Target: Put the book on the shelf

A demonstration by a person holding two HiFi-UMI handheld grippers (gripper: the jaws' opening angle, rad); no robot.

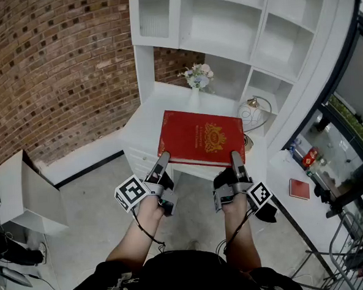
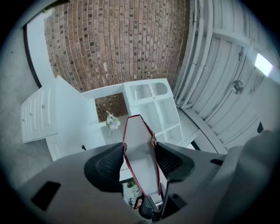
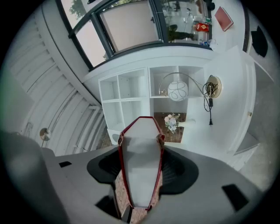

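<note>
Indoors, a white desk [image 1: 144, 124] stands against a red brick wall [image 1: 54, 69], with a bare grey floor [image 1: 93, 202] in front of it and a dark-framed window [image 1: 342, 122] along the right side of the room. A white shelf unit [image 1: 223, 28] of open compartments rises from the far side of the desk and bends round to the right. Small drawers [image 1: 138, 156] line the near front of the desk. A low white cabinet [image 1: 25, 194] stands apart at the near left.

On the far part of the desk, a white vase [image 1: 194, 96] holds pale flowers [image 1: 197, 76]. To its right, a globe lamp [image 1: 251, 113] under a curved arm sits on the desktop just below the lower compartments.

The person holds a large red book [image 1: 200, 137], gold emblem up and lying flat, over the near edge of the desk. Whether it touches the desktop cannot be told. The left gripper [image 1: 163, 159] clamps its near left corner and the right gripper [image 1: 236, 160] its near right corner. Each gripper view shows the jaws set fairly wide, pads pressed on the red covers with the pale page block between them.
</note>
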